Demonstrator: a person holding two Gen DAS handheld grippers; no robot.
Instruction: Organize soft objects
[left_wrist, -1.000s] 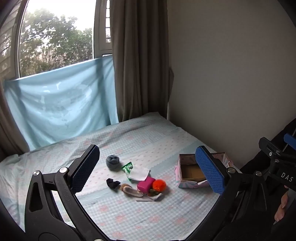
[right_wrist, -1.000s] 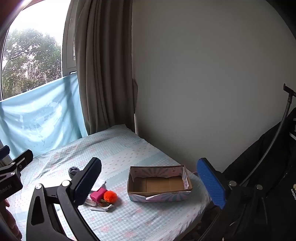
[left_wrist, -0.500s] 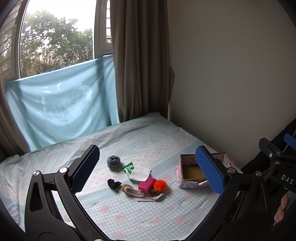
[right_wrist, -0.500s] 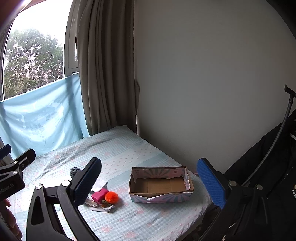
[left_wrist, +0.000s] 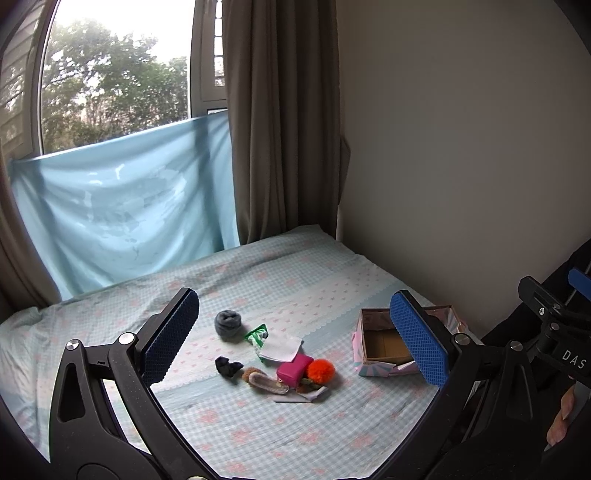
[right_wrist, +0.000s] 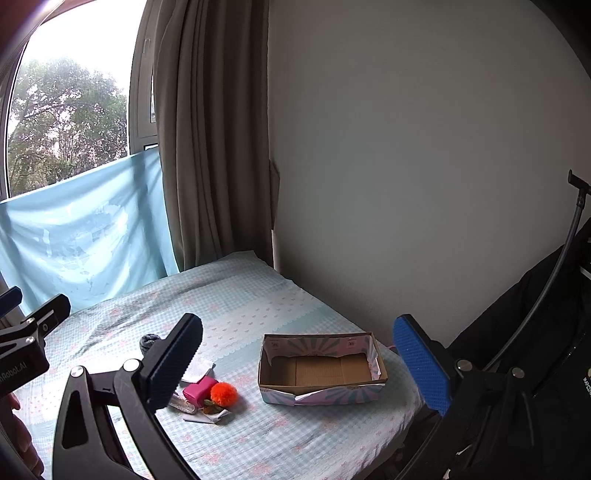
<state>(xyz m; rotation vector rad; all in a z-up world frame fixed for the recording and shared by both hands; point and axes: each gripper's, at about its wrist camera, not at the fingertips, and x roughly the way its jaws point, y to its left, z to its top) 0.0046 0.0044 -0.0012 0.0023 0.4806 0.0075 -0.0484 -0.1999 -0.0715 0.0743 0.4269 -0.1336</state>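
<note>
Small soft objects lie in a cluster on the bed: a grey rolled sock (left_wrist: 228, 320), a small black sock (left_wrist: 227, 366), a pink pouch (left_wrist: 293, 370), an orange pompom (left_wrist: 320, 370), a white cloth (left_wrist: 280, 347), a green packet (left_wrist: 256, 334) and a brown furry piece (left_wrist: 258, 379). An empty cardboard box (right_wrist: 321, 369) stands to their right. My left gripper (left_wrist: 295, 339) is open, held above and short of the cluster. My right gripper (right_wrist: 299, 363) is open, held short of the box. The pouch (right_wrist: 197, 392) and pompom (right_wrist: 223, 393) also show in the right wrist view.
The bed has a light blue checked sheet (left_wrist: 258, 435). A wall (right_wrist: 406, 166) runs along its right side, with a brown curtain (left_wrist: 280, 122) and a blue cloth (left_wrist: 122, 206) under the window behind. A dark coat (right_wrist: 535, 332) hangs at the right.
Both grippers have drifted slightly forward and down toward the bed; the objects and box sit a little higher in view. Nothing was grasped.
</note>
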